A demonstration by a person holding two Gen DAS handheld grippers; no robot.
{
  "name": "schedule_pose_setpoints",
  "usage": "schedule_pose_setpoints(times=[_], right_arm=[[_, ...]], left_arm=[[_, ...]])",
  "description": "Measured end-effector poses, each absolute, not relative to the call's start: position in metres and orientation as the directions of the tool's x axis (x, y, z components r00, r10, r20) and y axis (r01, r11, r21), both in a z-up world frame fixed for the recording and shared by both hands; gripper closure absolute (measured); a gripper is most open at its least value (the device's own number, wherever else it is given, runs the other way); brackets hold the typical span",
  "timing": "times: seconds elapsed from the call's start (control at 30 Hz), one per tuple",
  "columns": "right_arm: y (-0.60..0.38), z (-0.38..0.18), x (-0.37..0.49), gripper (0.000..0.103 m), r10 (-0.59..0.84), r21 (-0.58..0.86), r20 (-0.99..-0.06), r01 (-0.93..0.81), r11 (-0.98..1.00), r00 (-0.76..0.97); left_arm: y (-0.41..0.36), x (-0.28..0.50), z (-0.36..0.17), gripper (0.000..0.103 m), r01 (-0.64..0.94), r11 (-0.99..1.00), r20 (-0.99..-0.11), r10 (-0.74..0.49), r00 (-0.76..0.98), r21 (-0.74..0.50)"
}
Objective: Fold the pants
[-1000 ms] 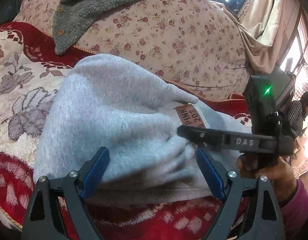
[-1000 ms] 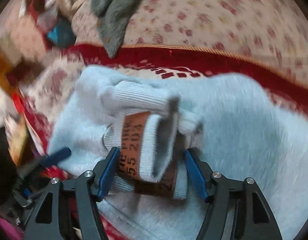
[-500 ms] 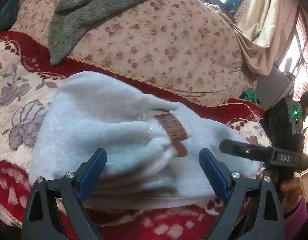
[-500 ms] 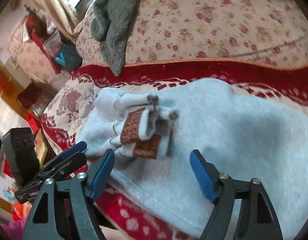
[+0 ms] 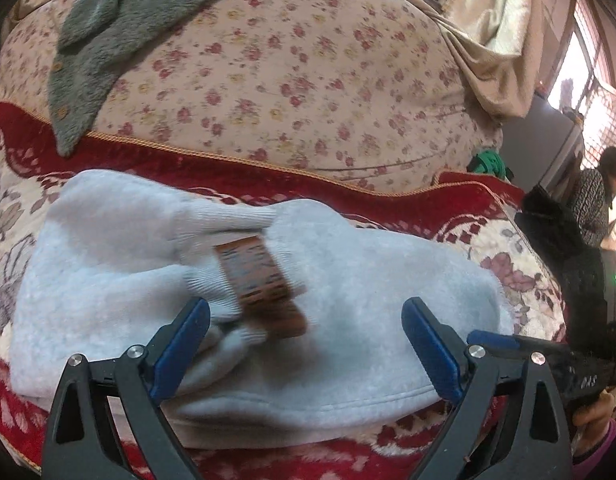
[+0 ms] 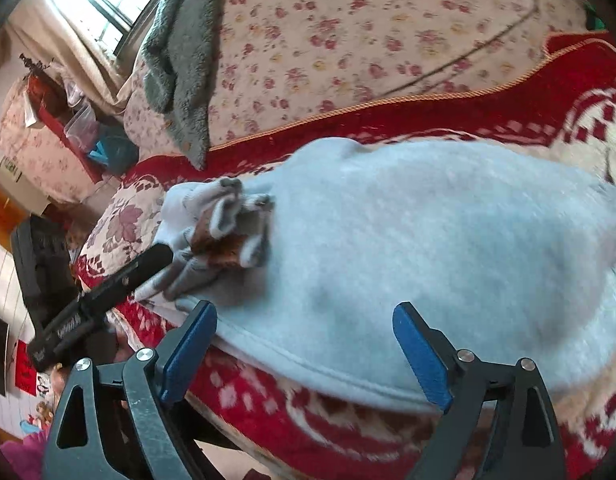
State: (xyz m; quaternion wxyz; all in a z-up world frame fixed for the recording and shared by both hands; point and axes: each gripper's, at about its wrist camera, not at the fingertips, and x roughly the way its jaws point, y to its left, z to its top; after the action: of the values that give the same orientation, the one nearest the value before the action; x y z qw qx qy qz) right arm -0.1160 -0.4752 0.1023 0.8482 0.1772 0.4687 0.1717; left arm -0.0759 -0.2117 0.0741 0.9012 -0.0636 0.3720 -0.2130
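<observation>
The light grey fleece pants (image 5: 368, 280) lie folded in a bundle on the red patterned blanket (image 5: 448, 208). Their ribbed cuffs with brown patches (image 5: 263, 288) lie on top. My left gripper (image 5: 303, 340) is open and empty, just in front of the bundle's near edge. My right gripper (image 6: 303, 344) is open and empty, held at the near hem of the pants (image 6: 428, 240). The cuffs (image 6: 227, 232) lie at the bundle's left end in the right wrist view, where a finger of the left gripper (image 6: 119, 280) reaches toward them.
A floral quilt (image 5: 287, 80) is piled behind the pants with a grey-green fleece garment (image 5: 119, 32) draped on it. The bed's front edge (image 6: 267, 432) runs just below the hem. A person (image 5: 600, 204) stands far right by the window.
My right gripper has let go of the cuffs and pulled back to the right. My left gripper has drawn back a little. The cuffs now rest on the bundle.
</observation>
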Motion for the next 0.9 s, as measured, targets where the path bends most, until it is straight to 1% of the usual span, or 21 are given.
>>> schedule_pose_setpoints(times=[0.2, 0.27, 0.4, 0.47, 0.63, 0.7, 0.8, 0.9], right_arm=[[-0.506, 0.089, -0.143, 0.008, 0.454, 0.482, -0.742, -0.08, 0.873, 0.493], [-0.516, 0.082, -0.154, 0.008, 0.467, 0.503, -0.738, -0.064, 0.862, 0.487], [-0.533, 0.068, -0.172, 0.007, 0.446, 0.506, -0.752, -0.01, 0.863, 0.485], [-0.544, 0.06, -0.178, 0.007, 0.459, 0.533, -0.744, 0.017, 0.846, 0.486], [-0.564, 0.046, -0.178, 0.006, 0.476, 0.595, -0.708, 0.079, 0.8, 0.521], [-0.572, 0.044, -0.177, 0.006, 0.482, 0.622, -0.671, 0.075, 0.779, 0.563], [-0.58, 0.035, -0.171, 0.005, 0.479, 0.646, -0.652, 0.1, 0.757, 0.588], [-0.585, 0.029, -0.164, 0.005, 0.494, 0.687, -0.607, 0.099, 0.72, 0.623]], left_arm=[[-0.239, -0.068, 0.074, 0.007, 0.378, 0.889, -0.654, -0.449, 0.609, -0.259], [-0.249, -0.063, 0.074, 0.007, 0.396, 0.879, -0.656, -0.466, 0.593, -0.266], [-0.267, -0.054, 0.076, 0.007, 0.431, 0.862, -0.659, -0.49, 0.571, -0.267], [-0.279, -0.048, 0.076, 0.007, 0.459, 0.844, -0.66, -0.515, 0.548, -0.278], [-0.315, -0.032, 0.073, 0.007, 0.533, 0.801, -0.68, -0.553, 0.481, -0.274], [-0.329, -0.026, 0.072, 0.007, 0.563, 0.779, -0.687, -0.569, 0.451, -0.276], [-0.35, -0.011, 0.07, 0.007, 0.598, 0.743, -0.694, -0.601, 0.397, -0.301], [-0.373, 0.006, 0.067, 0.006, 0.643, 0.691, -0.7, -0.637, 0.324, -0.331]])
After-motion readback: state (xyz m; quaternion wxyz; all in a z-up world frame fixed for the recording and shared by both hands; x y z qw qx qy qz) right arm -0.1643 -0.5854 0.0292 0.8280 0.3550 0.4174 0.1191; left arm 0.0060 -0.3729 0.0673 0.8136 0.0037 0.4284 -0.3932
